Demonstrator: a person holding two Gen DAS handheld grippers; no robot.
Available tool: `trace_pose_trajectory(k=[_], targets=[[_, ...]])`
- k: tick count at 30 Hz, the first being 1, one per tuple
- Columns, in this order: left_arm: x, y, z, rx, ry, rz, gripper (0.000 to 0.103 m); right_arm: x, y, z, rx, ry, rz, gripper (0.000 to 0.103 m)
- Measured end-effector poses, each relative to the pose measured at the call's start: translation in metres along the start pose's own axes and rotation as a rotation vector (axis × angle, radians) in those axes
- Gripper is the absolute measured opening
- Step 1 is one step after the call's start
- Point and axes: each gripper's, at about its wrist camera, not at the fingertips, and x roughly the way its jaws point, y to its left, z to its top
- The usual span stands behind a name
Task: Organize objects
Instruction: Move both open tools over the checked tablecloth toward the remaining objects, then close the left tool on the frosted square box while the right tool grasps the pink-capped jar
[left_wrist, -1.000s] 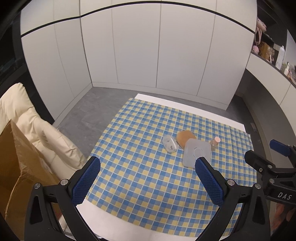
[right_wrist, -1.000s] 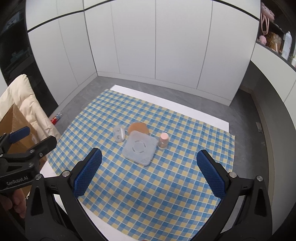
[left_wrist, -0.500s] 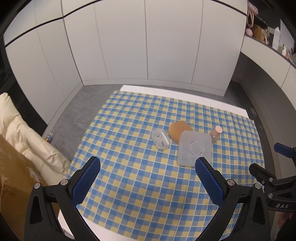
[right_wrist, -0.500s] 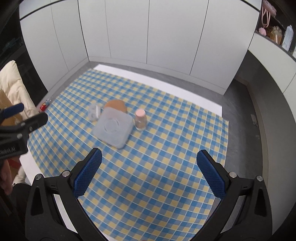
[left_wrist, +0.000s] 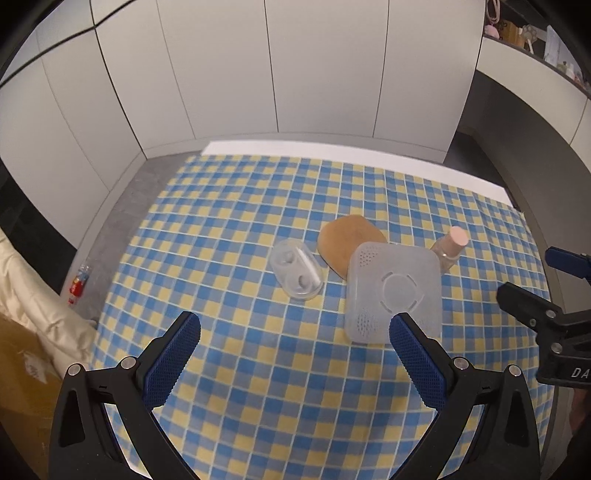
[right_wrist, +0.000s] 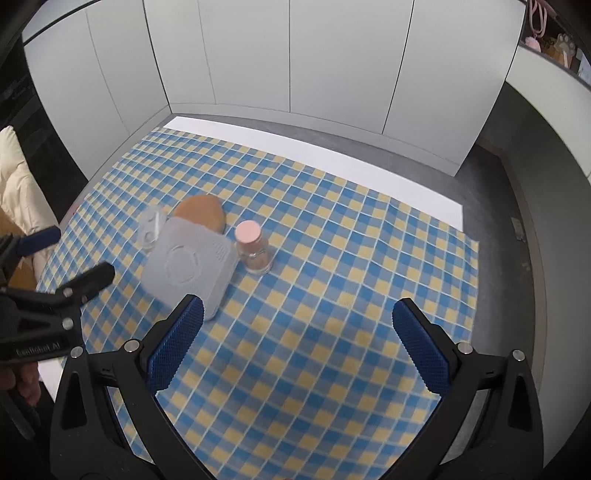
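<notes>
A translucent square lidded box (left_wrist: 393, 291) (right_wrist: 190, 263) lies on the checked cloth. Behind it sits a tan round puff (left_wrist: 351, 240) (right_wrist: 201, 214). To its left is a small clear oval case (left_wrist: 295, 273) (right_wrist: 150, 227). To its right stands a small glass bottle with a pink cap (left_wrist: 451, 245) (right_wrist: 253, 247). My left gripper (left_wrist: 295, 363) is open and empty, hovering in front of the clear case and the box. My right gripper (right_wrist: 299, 347) is open and empty, in front of the bottle.
The blue-and-yellow checked cloth (left_wrist: 258, 369) covers a white table (right_wrist: 332, 162). A cream cushion (left_wrist: 33, 321) and a cardboard box (left_wrist: 22, 387) stand at the left. White cabinet doors line the back; a shelf with small items (left_wrist: 524, 40) is top right.
Both grippers have moved down and forward toward the objects, which now look larger. The right view has swung so the bottle sits nearer its centre. Both stay open.
</notes>
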Motion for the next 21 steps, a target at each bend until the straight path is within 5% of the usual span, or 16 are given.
trace_pose_trajectory(k=[14, 21], targets=[[0.033, -0.045, 0.007, 0.012, 0.045, -0.083, 0.102, 0.036, -0.028, -0.003, -0.028, 0.013, -0.018, 0.103], [0.049, -0.066, 0.008, 0.028, 0.067, -0.094, 0.102, 0.046, -0.044, -0.006, -0.014, 0.030, -0.036, 0.095]])
